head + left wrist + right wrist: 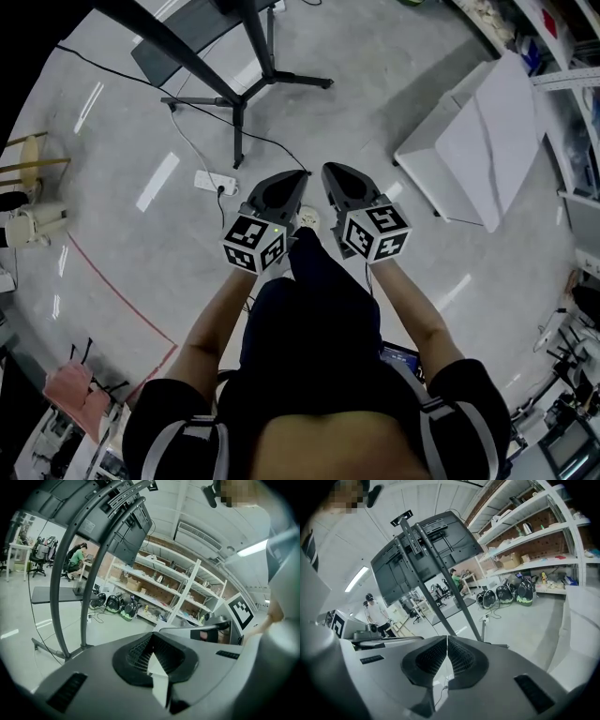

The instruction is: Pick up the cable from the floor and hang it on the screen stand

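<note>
Grey floor, cable not lifted.
Head view: black cable is seen lying on the floor by the screen stand, ahead of left gripper and right gripper. Left gripper view: jaws closed, nothing held. Right gripper view: jaws closed, nothing held.

The floor is gleaming smooth and grey, mirroring the ceiling lights. The screen stand is looking like dark matt metal. The left gripper and right gripper are showing matt grey plastic shells with black ribbed pads.
</note>
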